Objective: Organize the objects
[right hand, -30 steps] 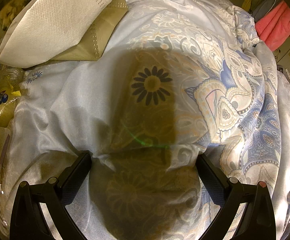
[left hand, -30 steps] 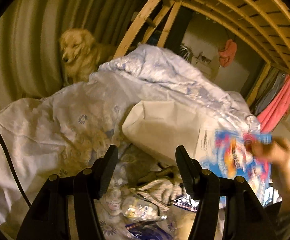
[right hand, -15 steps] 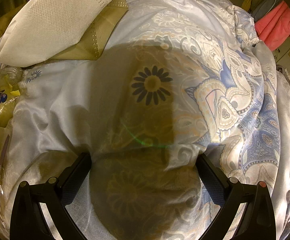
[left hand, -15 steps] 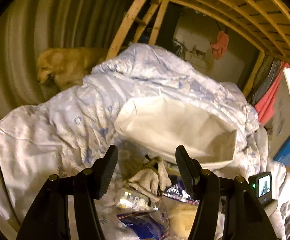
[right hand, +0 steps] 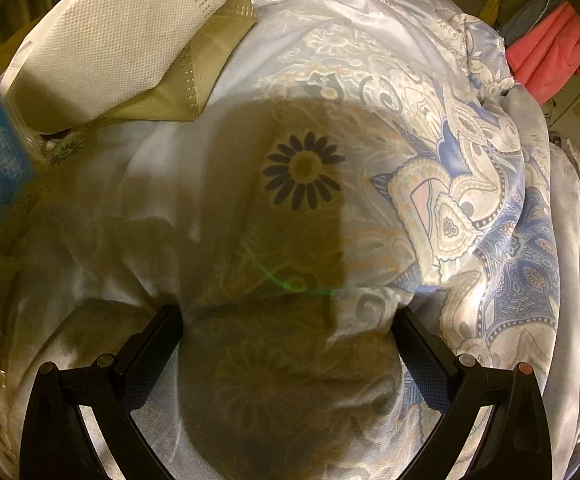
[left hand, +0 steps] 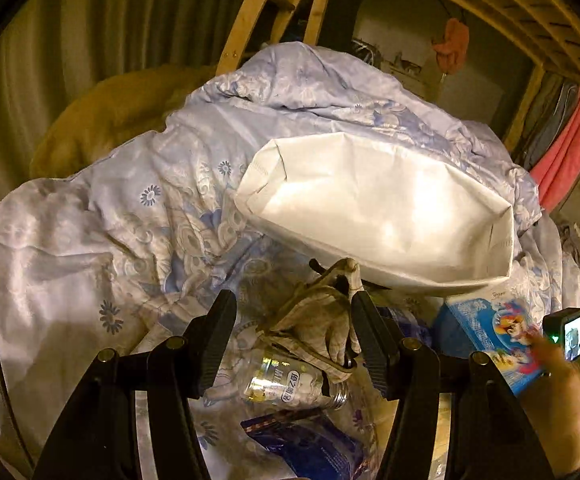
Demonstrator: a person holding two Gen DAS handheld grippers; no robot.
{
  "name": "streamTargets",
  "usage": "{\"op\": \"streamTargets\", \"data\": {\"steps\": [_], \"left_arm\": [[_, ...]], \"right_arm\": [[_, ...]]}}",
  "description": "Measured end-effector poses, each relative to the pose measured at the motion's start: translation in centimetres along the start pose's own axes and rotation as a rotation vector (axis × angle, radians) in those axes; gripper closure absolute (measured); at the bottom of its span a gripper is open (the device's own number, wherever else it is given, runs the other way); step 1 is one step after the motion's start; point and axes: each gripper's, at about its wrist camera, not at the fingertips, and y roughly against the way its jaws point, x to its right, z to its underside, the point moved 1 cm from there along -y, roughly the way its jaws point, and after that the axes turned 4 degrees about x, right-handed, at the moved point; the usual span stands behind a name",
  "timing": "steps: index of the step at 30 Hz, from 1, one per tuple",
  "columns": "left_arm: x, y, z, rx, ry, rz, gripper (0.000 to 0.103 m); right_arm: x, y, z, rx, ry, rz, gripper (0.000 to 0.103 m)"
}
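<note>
Lying crosswise, white bag (left hand: 373,216), mouth facing camera.

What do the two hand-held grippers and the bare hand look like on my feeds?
Left hand-held gripper: matte black plastic, two flat tapered fingers, round brass-coloured pivot screws. Right hand-held gripper: the same black build, textured pads, one reddish screw head among silver ones. The bare hand in the left wrist view shows skin; any sleeve is too dark to tell.

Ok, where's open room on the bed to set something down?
The smooth duvet left of the white bag is free, as is the stretch ahead of the right claw. It is crowded ahead of the left claw: glove, jar, blue packet, blue box.
</note>
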Motion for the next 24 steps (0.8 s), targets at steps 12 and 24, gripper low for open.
{"op": "streamTargets", "data": {"steps": [12, 24], "left_arm": [[1.4, -0.2, 0.1, -0.018, -0.054, 0.017, 0.045], [2.0, 0.0, 0.3, -0.015, -0.089, 0.025, 0.045]], "right_arm": [[-0.2, -0.2, -0.1, 0.001, 0.006, 0.013, 0.0], [-1.1, -0.7, -0.3, -0.021, 0.022, 0.051, 0.0]]}}
